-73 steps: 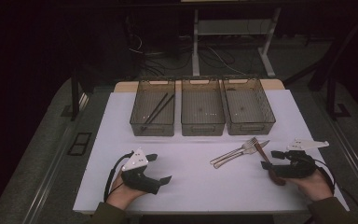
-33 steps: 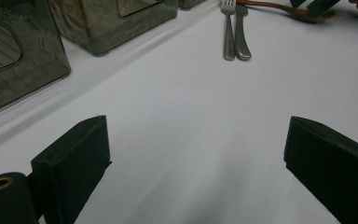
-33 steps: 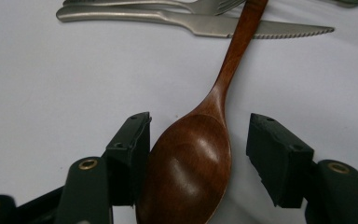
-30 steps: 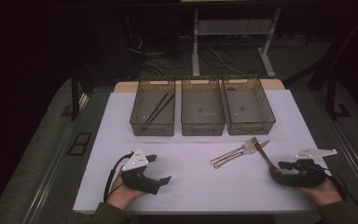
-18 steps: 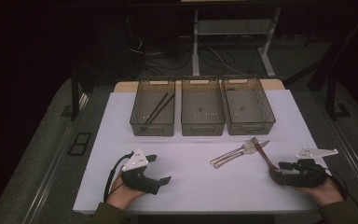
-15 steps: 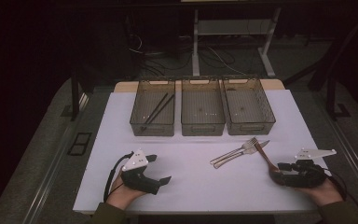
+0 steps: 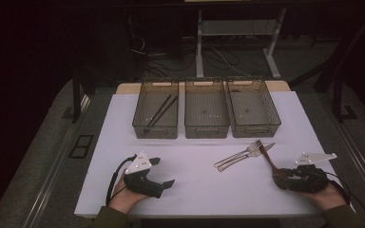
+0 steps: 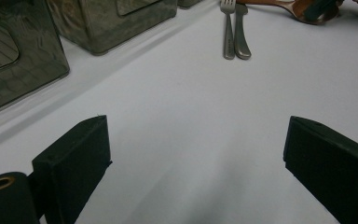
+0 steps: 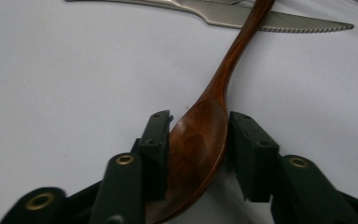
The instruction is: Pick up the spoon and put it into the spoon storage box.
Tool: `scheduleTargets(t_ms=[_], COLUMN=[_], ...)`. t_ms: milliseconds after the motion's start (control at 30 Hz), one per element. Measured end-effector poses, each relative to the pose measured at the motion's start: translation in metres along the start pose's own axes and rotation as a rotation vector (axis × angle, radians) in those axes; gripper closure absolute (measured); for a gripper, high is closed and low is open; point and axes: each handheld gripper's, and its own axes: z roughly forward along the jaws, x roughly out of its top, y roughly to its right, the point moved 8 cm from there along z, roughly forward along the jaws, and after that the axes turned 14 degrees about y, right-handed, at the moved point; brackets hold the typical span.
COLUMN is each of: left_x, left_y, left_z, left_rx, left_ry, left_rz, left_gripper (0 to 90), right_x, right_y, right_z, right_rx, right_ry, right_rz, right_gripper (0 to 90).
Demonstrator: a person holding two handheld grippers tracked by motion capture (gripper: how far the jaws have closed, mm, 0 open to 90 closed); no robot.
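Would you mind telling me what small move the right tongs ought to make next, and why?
Probably close the last bit. The right tongs straddle the bowl of the wooden spoon, one jaw touching, the other with a small gap. The spoon's handle crosses the knife, so lift it afterwards.

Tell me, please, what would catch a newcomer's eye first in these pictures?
Most striking is the wooden spoon, its bowl sitting between the jaws of the right gripper at the table's near right, its handle crossing the blade of a knife. Next come the three clear bins in a row at the far edge of the white table, the left one holding chopsticks. The left gripper rests open at near left.
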Motion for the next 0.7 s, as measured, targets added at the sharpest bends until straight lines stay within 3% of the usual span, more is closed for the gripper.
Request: scheduleTargets(t_ms=[433,700], left_x=[-0.001,-0.001], left_y=[0.001,0.0], left_z=[0.001,0.001], left_rx=[-0.003,-0.006], left_ry=[-0.003,-0.008], left_rz=[0.004,0.004], left_gripper=[6.3,6.3], right_x=[0.003,0.005], right_y=[-0.001,0.008], right_z=[0.002,0.0], right_rx=[-0.021,-0.085], right_ry=[-0.012,0.007], right_rz=[0.052,0.093], right_gripper=[70.8,78.5])
